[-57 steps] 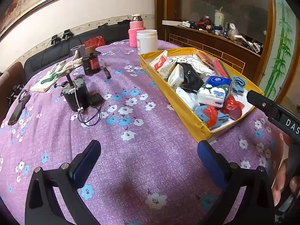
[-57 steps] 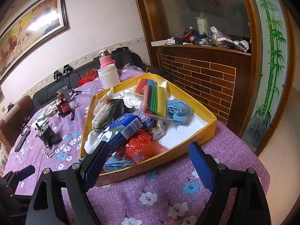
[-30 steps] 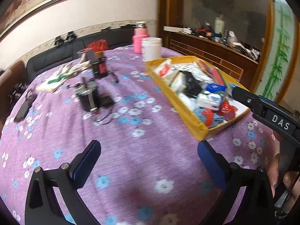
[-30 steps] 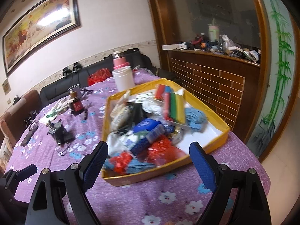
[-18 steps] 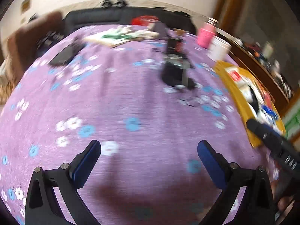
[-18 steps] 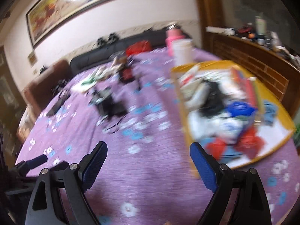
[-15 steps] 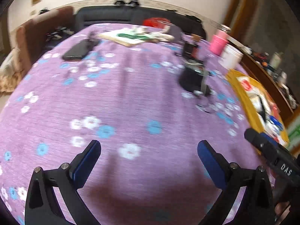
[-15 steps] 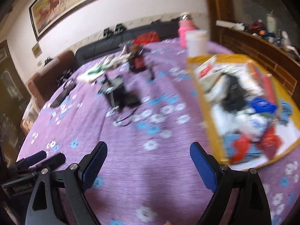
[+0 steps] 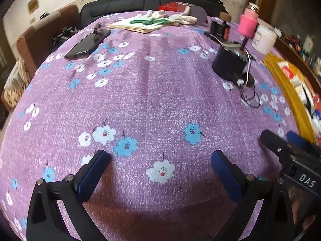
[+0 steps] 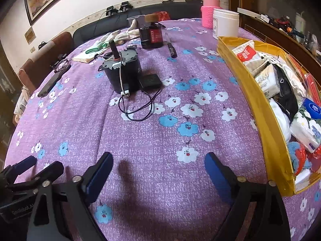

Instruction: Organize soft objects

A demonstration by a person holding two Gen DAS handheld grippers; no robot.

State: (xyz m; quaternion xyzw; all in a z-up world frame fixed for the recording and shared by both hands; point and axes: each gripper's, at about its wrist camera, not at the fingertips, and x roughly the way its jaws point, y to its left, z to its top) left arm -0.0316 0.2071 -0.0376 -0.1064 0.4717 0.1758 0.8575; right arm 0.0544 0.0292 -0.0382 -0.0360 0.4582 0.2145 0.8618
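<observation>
Both my grippers had swung away from the yellow tray and dipped over bare purple cloth, the tray sliding from the middle of my right view to its right edge. My right gripper had just been opening its jaws further; they stood wide with nothing between them. My left gripper also gaped wide and empty, a white flower on the cloth showing between its fingers. Nothing had been lifted out, so by my reckoning the sorting had not begun and I was clearing a place on the open cloth to lay things.

The soft goods remained heaped in the tray: tissue packs at the far end, a black pouch behind them, a blue-and-white pack nearer, and blue cloth tangled with red plastic at the near corner. Left of the tray sat a black motor with its looped wire. A white tub and a pink bottle stood beyond the tray's far end, contents hidden. Gloves lay across the far side, well apart from the tray.
</observation>
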